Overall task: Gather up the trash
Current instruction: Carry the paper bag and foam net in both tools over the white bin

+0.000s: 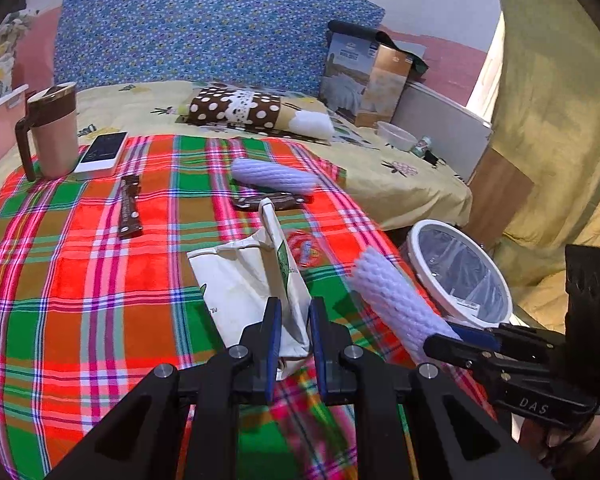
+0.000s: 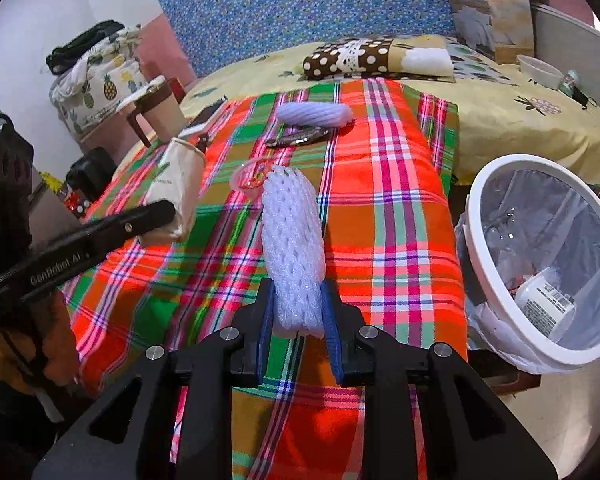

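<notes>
While the left gripper (image 1: 293, 326) pinches a crumpled white paper bag (image 1: 256, 280) between its blue pads, lifting it over the plaid cloth (image 1: 80, 272), the right gripper (image 2: 298, 322) clamps one end of a white foam net (image 2: 292, 248), which sticks out ahead of the jaws. Beyond the net lies a small clear cup (image 2: 250, 176); farther back, a second foam net (image 2: 314, 114) rests against a dark wrapper (image 2: 296, 138). Another wrapper (image 1: 130, 208) lies near a phone (image 1: 102, 154) and mug (image 1: 52, 128). Right of the bed stands a white-rimmed bin (image 2: 500, 288) with litter already in its clear liner.
</notes>
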Demonstrator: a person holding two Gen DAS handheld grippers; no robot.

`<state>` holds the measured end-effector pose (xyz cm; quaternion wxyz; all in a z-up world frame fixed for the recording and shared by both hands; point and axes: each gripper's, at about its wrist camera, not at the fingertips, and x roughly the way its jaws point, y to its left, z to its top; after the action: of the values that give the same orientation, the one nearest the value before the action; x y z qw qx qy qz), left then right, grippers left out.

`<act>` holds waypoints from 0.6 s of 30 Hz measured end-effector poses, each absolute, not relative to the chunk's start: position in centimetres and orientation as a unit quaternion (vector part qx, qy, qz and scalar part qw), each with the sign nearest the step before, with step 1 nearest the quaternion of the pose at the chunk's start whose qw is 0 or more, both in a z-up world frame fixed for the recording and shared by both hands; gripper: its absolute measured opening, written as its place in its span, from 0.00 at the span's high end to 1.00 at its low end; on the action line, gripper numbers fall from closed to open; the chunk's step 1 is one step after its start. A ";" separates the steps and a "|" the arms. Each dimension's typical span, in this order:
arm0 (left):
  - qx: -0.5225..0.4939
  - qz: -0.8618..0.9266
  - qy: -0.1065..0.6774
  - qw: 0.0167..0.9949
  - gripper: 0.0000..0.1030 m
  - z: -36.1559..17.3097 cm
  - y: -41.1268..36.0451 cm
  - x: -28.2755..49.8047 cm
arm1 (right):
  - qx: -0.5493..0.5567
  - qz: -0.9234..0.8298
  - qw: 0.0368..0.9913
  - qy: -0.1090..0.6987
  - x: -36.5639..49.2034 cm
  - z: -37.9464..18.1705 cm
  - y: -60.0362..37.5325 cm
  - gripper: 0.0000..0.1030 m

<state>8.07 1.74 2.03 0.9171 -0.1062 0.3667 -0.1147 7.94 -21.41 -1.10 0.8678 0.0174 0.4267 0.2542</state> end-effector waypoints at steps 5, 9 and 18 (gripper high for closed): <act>-0.103 -0.132 0.367 0.915 0.86 2.2 0.2 7.4 | 0.031 0.251 0.873 0.418 7.7 -0.7 -22.1 0.75; -0.099 -0.147 0.371 0.912 0.86 2.2 -1.3 7.1 | 0.039 0.246 0.877 0.411 7.7 -0.4 -22.9 0.75; -0.085 -0.181 0.368 0.908 0.86 2.9 -4.7 7.2 | 0.055 0.224 0.889 0.396 7.3 0.1 -25.2 0.75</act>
<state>7.23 -4.71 2.87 0.9081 -0.0851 0.3677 -0.1812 7.35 -25.17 0.15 0.8888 0.0549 0.3959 0.2241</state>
